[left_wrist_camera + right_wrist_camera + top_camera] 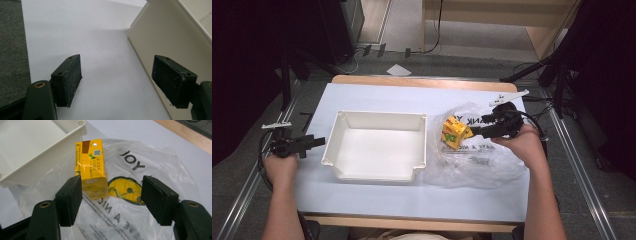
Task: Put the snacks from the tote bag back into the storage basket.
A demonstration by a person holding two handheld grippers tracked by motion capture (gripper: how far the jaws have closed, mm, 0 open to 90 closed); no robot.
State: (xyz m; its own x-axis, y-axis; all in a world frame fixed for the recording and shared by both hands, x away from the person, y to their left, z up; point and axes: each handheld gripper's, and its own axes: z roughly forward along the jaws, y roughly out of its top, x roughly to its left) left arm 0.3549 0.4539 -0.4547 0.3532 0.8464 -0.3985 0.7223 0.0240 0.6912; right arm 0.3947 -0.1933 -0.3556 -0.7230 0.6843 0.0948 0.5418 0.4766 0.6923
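The carton [90, 167] lies on the bag [155, 167] at my right gripper's [111, 200] eleven o'clock, jaws part-open, not clamping it; left gripper [117, 82] gapes empty.

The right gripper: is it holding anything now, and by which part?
Nothing is held yet. The right gripper has its jaws open around the near end of the yellow carton; one pad is beside it, the other is apart. The left gripper is open, with nothing between its jaws.
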